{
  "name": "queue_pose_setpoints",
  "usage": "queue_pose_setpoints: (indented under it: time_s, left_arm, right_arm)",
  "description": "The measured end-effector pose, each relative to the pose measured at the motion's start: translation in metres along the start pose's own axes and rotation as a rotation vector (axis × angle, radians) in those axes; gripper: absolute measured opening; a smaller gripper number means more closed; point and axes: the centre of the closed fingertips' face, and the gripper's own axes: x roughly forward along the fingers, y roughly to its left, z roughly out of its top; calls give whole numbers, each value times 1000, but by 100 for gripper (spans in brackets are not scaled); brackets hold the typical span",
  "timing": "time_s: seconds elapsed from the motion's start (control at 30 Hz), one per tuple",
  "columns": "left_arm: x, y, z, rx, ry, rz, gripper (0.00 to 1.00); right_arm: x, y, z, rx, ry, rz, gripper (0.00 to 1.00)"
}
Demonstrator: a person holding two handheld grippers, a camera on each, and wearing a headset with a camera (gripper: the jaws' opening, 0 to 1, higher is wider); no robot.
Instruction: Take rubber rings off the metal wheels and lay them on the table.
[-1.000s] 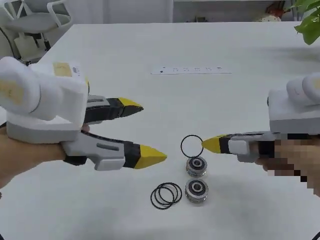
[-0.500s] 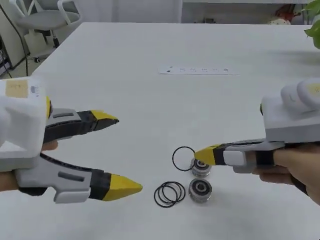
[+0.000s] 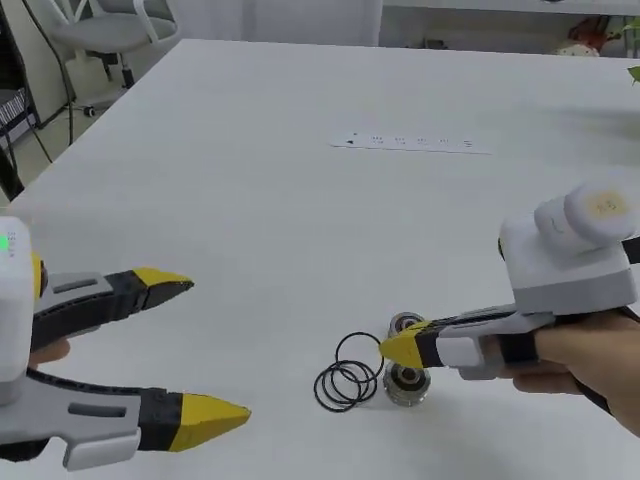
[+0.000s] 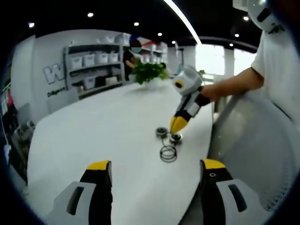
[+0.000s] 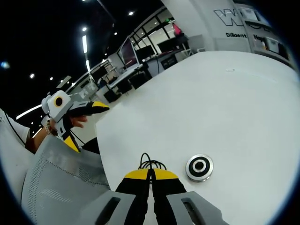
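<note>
Two metal wheels stand close together on the white table, the far wheel and the near wheel. A small pile of black rubber rings lies just left of them. My right gripper is shut on one more rubber ring, which hangs low over that pile. The right gripper view has the shut tips over the rings, with one wheel to the right. My left gripper stands open and holds nothing, well to the left of the wheels and rings.
A flat white strip with small marks lies farther back on the table. An office chair stands beyond the far left corner. A potted plant sits at the table's far end. The table's front edge runs just under both grippers.
The right gripper has come down with its ring, from beside the far wheel to just over the ring pile. The left gripper has drawn back to the left, away from the wheels.
</note>
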Motion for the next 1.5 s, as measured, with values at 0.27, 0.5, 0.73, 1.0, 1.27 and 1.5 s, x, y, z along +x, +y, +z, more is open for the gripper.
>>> queue_pose_setpoints:
  time_s: [0.27,0.5,0.73,1.0,1.27,1.5]
  left_arm:
    - [-8,4,-8,-45,-1,41,77]
    - [-9,6,-8,-67,-11,56,76]
    - [-5,5,-8,-82,-23,58,76]
    - [-5,4,-9,-82,-16,57,76]
    - [-7,5,-8,-82,-18,62,76]
    - [-7,6,-8,-84,-19,64,76]
  right_arm:
    - [4,-3,-8,-34,41,-13,0]
    - [7,-6,-16,-113,91,-42,0]
    - [9,-9,-14,-146,92,-57,0]
    - [10,-9,-13,-149,90,-57,0]
    - [7,-12,-8,-134,68,-64,0]
    - [9,-11,-9,-134,74,-61,0]
